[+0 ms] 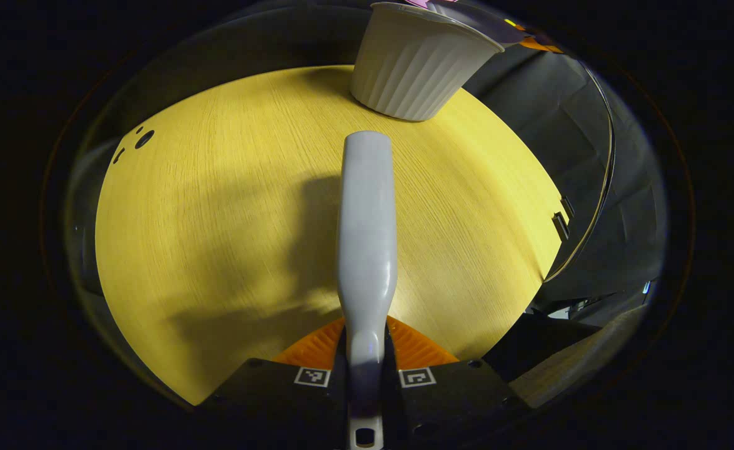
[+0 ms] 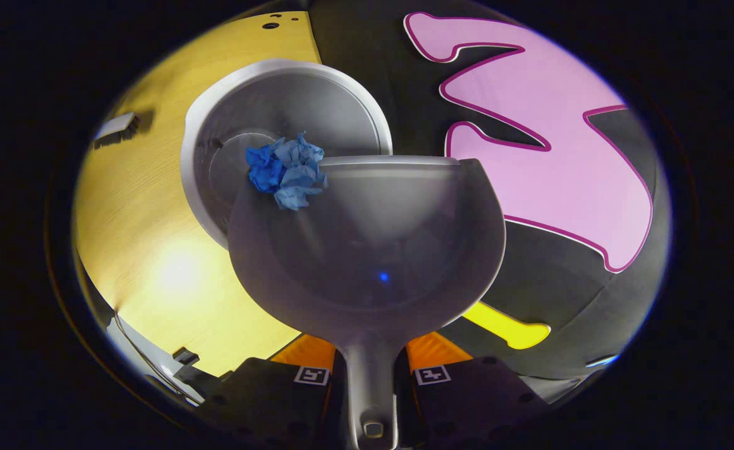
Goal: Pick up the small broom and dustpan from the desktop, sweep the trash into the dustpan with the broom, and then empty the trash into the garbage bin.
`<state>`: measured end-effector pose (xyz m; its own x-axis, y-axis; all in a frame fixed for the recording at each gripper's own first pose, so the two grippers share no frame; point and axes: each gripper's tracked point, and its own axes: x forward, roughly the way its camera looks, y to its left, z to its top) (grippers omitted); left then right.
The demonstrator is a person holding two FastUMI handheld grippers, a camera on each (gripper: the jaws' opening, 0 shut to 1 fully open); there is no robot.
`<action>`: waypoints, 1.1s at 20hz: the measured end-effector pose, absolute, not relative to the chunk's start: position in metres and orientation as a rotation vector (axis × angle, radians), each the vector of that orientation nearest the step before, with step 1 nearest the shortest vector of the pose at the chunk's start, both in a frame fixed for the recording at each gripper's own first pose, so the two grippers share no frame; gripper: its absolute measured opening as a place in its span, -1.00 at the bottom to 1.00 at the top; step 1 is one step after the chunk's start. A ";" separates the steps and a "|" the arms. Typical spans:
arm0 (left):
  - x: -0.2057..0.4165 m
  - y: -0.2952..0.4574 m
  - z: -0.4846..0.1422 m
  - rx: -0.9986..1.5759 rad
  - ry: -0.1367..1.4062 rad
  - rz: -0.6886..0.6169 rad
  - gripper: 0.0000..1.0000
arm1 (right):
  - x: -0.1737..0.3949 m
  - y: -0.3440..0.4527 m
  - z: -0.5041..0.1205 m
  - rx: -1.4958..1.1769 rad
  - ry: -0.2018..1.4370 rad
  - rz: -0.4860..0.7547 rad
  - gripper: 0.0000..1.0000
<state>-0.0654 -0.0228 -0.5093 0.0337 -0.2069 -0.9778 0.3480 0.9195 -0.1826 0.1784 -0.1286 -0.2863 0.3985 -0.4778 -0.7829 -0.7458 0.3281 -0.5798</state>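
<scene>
In the left gripper view my left gripper (image 1: 367, 350) is shut on the pale grey broom (image 1: 367, 231), which points forward, low over the yellow wooden desktop (image 1: 217, 219). The white ribbed garbage bin (image 1: 414, 69) stands just past its far end. In the right gripper view my right gripper (image 2: 370, 365) is shut on the handle of the grey dustpan (image 2: 373, 250). The pan's front lip hangs over the bin's open mouth (image 2: 217, 106). A crumpled blue paper ball (image 2: 286, 172) sits at the left corner of that lip, above the bin's inside.
The desktop's far edge runs beside the bin, with the black cloth wall (image 2: 529, 281) right behind it. A small pale object with a dark underside (image 2: 117, 128) lies on the desktop at the far left. Small holes (image 1: 144, 139) mark a desktop corner.
</scene>
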 end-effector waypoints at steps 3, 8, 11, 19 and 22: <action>-0.065 -0.022 -0.509 0.123 1.480 -0.434 -0.43 | 0.180 -0.130 -0.286 -1.314 1.239 0.256 -0.31; -0.064 -0.022 -0.509 0.133 1.476 -0.426 -0.49 | 0.166 -0.132 -0.292 -1.096 1.263 0.234 -0.31; -0.065 -0.022 -0.510 0.134 1.474 -0.417 -0.49 | 0.151 -0.125 -0.300 -0.808 1.253 0.195 -0.31; -0.065 -0.022 -0.512 0.149 1.459 -0.387 -0.43 | 0.112 -0.112 -0.298 -0.293 1.113 0.127 -0.31; -0.064 -0.022 -0.512 0.155 1.455 -0.368 -0.49 | 0.088 -0.105 -0.287 -0.215 1.056 0.116 -0.31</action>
<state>-0.0642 -0.0220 -0.5122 0.0718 -0.1506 -0.9860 0.3360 0.9344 -0.1183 0.0875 -0.1047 -0.2867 0.4887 -0.0080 -0.8724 -0.1976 0.9730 -0.1196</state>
